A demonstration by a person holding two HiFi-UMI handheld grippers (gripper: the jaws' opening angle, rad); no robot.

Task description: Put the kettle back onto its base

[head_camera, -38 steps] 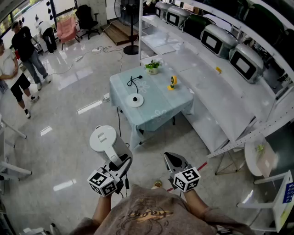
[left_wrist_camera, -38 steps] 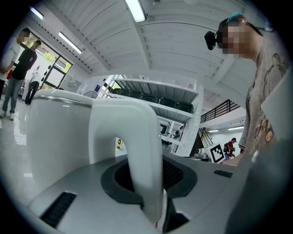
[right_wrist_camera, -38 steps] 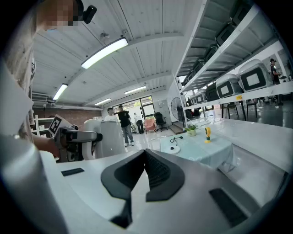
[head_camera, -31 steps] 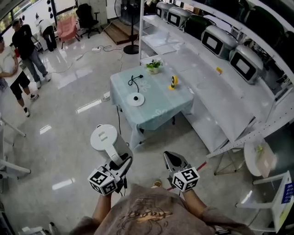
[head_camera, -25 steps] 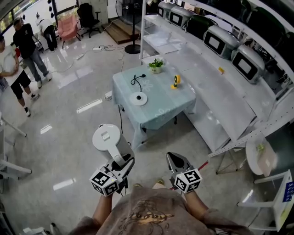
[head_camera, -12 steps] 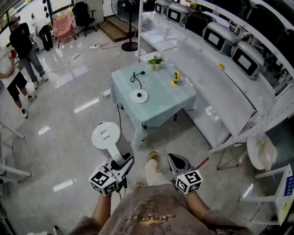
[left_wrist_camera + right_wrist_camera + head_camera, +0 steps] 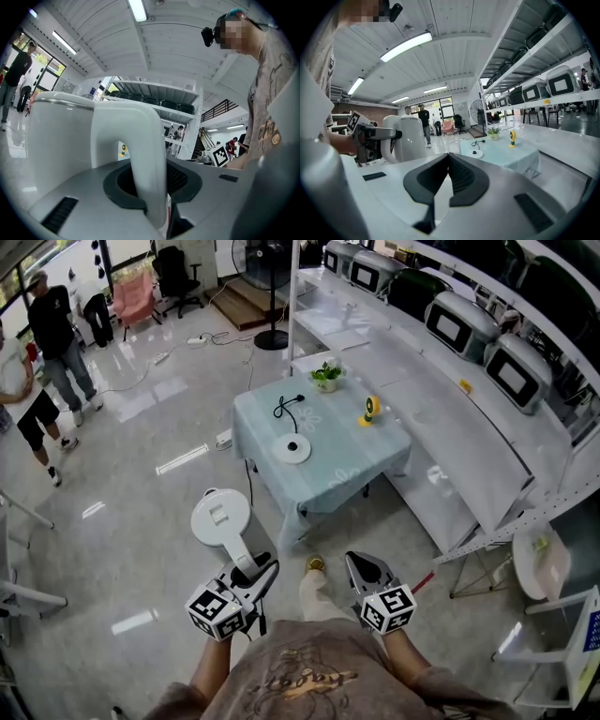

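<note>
Glossy pale floor [image 7: 141, 521] stretches across a large workshop, with long white shelving [image 7: 441, 418] of boxy appliances down the right side and bystanders [image 7: 42, 334] at far left. Out in the open stands a small table [image 7: 347, 474] under a pale blue-green cloth. It carries a potted plant [image 7: 326, 377], a small yellow object [image 7: 371, 410] and the round white base [image 7: 292, 448] with its dark cord [image 7: 286, 409] curling away behind it. The white kettle [image 7: 221, 518] is still off that table, held upright over the floor in front of the person, its lid facing the head camera. The left gripper [image 7: 255, 573] has its jaws clamped on the lower part of the kettle's handle [image 7: 145, 154], which arches up between them in the left gripper view. The right gripper [image 7: 361, 566] carries nothing, its dark pads [image 7: 459, 180] pressed together, and it sits just beside the kettle on the right. From the kettle, the base lies ahead and a little to the right, well apart, near the table's front-left part. The left gripper alone bears the load, so the next move appears to turn on bringing the upright kettle forward and to the right until it stands directly above that disc.
</note>
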